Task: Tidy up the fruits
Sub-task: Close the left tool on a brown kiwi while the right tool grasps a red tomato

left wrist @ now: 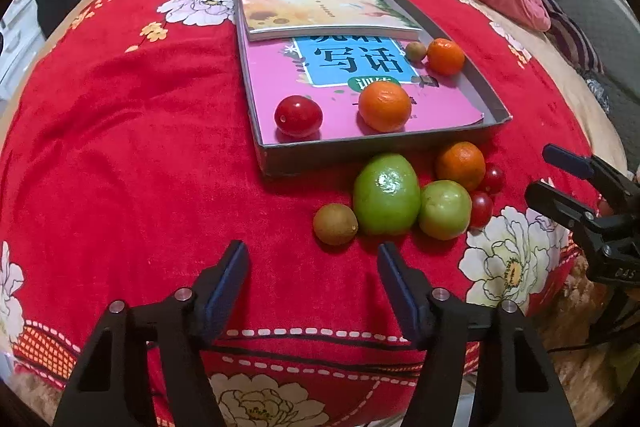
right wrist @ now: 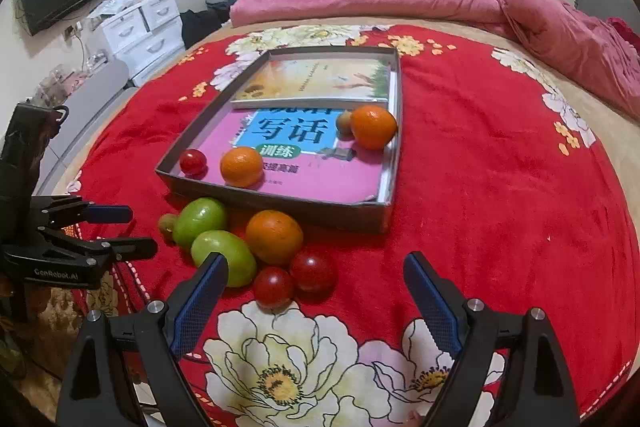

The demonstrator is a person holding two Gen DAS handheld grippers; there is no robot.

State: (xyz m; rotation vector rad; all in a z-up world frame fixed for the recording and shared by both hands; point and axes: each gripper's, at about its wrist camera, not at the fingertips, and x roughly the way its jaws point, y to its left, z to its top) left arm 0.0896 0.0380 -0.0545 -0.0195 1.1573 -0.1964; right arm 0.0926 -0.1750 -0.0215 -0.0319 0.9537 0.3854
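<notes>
We see both claws built alike: matte black frames with triangular cut-outs in the arms, and silver round pins at the pivots. The left claw [left wrist: 313,269] carries dark navy pads [left wrist: 231,277] on its fingers; the right claw [right wrist: 316,281] has brighter blue pads [right wrist: 199,303] with a fine grid texture. Seen from the right wrist view, the left unit's body bears white lettering reading "GenRobot.AI" (partly blurred), plus more silver screws and a black mount block behind it.
</notes>
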